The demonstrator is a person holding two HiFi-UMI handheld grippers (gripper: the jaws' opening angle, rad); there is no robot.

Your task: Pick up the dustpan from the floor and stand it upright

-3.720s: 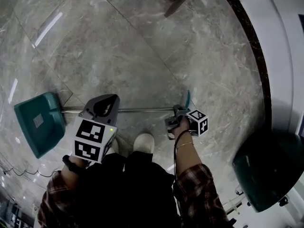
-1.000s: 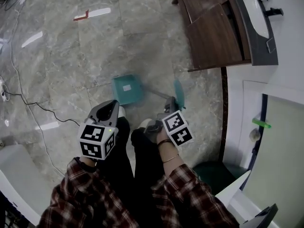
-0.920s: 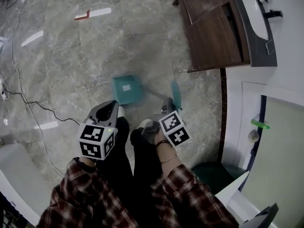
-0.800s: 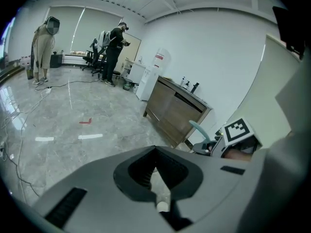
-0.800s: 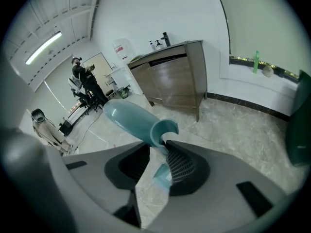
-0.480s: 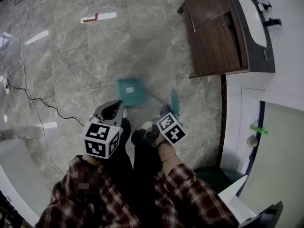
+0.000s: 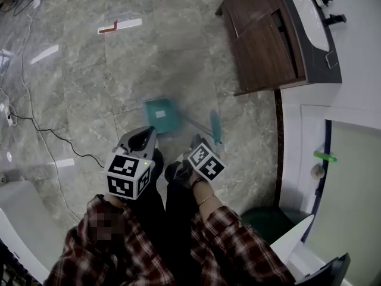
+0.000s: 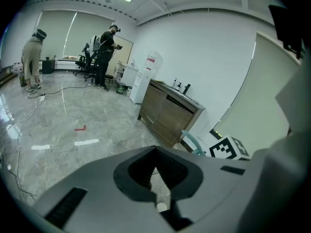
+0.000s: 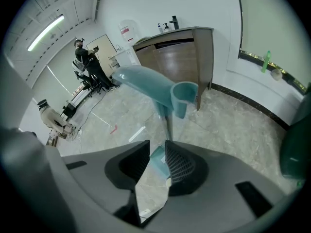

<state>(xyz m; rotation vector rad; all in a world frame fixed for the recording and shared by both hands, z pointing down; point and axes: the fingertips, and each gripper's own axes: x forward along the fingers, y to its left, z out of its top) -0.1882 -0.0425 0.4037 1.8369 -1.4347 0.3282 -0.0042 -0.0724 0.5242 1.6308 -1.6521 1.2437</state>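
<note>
The teal dustpan is tipped up off the grey marble floor. Its thin metal rod slants up to a teal grip. My right gripper is shut on that rod just below the grip. In the right gripper view the grip rises above the right gripper, the rod runs down between its pads, and the pan shows below. My left gripper hangs to the left of the pan, shut and holding nothing. The left gripper has its tips touching, with the grip to its right.
A dark wooden cabinet with a sink counter stands at the upper right. A dark green bin sits at the lower right. A black cable crosses the floor on the left, near tape marks. People stand far off.
The dustpan, flat on the floor at first, is now raised by its handle. Over the last second my right gripper carried the handle leftward; the left gripper rose a little.
</note>
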